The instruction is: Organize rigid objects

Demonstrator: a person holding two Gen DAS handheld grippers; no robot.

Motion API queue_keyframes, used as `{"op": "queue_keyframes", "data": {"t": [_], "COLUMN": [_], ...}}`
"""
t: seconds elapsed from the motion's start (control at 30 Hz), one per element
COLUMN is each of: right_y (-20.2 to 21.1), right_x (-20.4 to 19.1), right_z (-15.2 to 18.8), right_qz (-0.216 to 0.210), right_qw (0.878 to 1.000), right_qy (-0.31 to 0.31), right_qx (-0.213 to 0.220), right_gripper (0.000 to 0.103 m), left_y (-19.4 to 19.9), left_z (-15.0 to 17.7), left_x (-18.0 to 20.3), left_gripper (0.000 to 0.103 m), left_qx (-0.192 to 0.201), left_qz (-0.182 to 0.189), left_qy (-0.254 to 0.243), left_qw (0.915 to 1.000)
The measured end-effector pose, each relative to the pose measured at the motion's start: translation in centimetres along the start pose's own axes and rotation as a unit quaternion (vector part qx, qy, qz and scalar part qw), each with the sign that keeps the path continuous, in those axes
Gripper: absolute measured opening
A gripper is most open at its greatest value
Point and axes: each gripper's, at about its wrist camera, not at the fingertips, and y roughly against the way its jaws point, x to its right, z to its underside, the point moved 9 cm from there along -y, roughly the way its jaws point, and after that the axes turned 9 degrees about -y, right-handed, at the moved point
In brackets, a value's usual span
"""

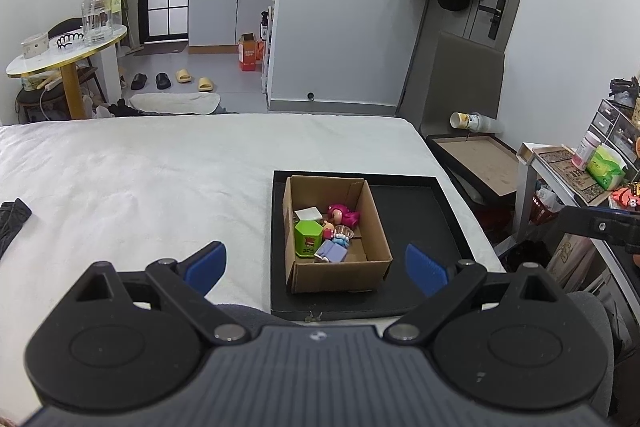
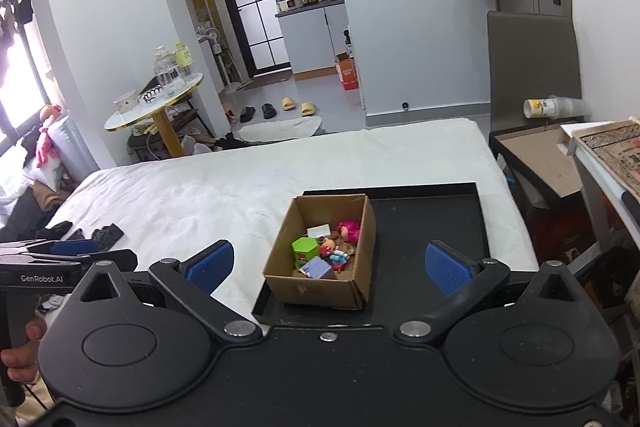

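Cardboard box [image 1: 336, 235] found open-topped at the left end of the black tray [image 1: 412, 211], tray set on the white bed [image 1: 160, 167] near its right edge. Contents heaped loose on the box floor: green hexagonal tin [image 1: 307, 238] against the left wall, white carton [image 1: 308, 214] behind it, pink plush-headed figure [image 1: 343, 214] toward the far wall, small doll figurines [image 1: 338, 233] in the middle, lilac block [image 1: 332, 251] nearest the front wall. Judged light, stiff and not fragile, save the figurines' thin limbs; smooth plastic and tin likely to slip under a shallow pinch. Tin best taken across two opposite flats, block across its short sides, figures by the torso rather than the head. Box itself judged thin-walled; squeezing a wall would likely buckle it.

Left gripper [image 1: 316, 269] held level, short of the tray's near edge, blue pads [image 1: 206, 267] spread wide and holding nothing, box framed between them. Right gripper [image 2: 330, 267] likewise spread and unladen, hovering above the tray's near edge, aimed at the box front. Neither touching tray or box.
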Motion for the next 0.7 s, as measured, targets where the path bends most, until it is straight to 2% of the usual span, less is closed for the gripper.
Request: {"op": "queue_keyframes", "data": {"t": [0.7], "right_y": [0.26], "right_x": [0.70], "right_z": [-0.14], "right_qz": [0.011], "right_qw": [1.000], "right_qy": [-0.013], "right_qx": [0.013], "right_gripper": [0.103], "left_y": [0.07], "left_z": [-0.02], "left_x": [0.18], "left_gripper": [0.096], "left_qx": [-0.001], "left_qz": [0.007], "left_qy": [-0.007], "left_qw": [1.0000]}}
